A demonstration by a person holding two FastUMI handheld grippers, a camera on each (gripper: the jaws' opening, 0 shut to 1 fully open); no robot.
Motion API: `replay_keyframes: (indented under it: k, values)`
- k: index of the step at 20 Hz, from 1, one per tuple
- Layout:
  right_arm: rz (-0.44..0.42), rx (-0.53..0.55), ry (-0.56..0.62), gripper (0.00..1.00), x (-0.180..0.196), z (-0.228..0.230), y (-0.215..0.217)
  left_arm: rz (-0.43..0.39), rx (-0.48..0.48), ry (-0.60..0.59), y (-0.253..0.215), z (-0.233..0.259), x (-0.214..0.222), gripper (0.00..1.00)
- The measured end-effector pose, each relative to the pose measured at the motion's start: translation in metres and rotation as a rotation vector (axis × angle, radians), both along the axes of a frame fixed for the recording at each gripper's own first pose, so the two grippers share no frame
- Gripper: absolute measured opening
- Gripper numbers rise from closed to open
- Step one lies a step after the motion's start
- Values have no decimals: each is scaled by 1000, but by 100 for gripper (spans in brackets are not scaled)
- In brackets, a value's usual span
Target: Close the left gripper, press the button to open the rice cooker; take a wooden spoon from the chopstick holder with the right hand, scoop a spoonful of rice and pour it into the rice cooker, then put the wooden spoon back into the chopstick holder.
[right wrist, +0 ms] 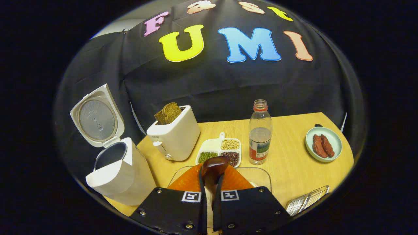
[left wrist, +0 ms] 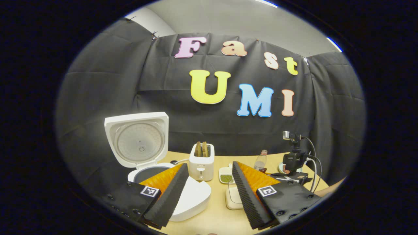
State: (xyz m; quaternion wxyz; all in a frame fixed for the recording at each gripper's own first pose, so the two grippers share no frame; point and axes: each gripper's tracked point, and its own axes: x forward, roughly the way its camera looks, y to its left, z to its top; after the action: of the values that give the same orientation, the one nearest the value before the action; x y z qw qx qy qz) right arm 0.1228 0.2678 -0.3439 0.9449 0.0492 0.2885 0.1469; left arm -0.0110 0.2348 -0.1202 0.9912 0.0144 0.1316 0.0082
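Wooden spoon (right wrist: 214, 167) is squeezed between the right gripper (right wrist: 210, 182) fingers, bowl sticking out ahead, maybe empty. The left gripper (left wrist: 209, 192) fingers are spread wide beside the open rice cooker (left wrist: 138, 147).

- Toaster (right wrist: 174, 137) w/ brown bread slices (right wrist: 168, 113) is seen ahead-left of the right gripper.
- Divided dish of beans (right wrist: 219, 150) is set just ahead.
- Bottle (right wrist: 260, 132) is stood ahead-right.
- Plate w/ sausages (right wrist: 323, 144) is placed far right.
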Motion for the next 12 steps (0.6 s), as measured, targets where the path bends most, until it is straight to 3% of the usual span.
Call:
replay_keyframes:
  k: [6,12]
  values:
    - [-16,215,92,8,-12,-5,21,18,-1,0,13,-1,-4,94]
    - [-152,428,150,8,-6,1,-9,15,12,-16,18,7,-4,96]
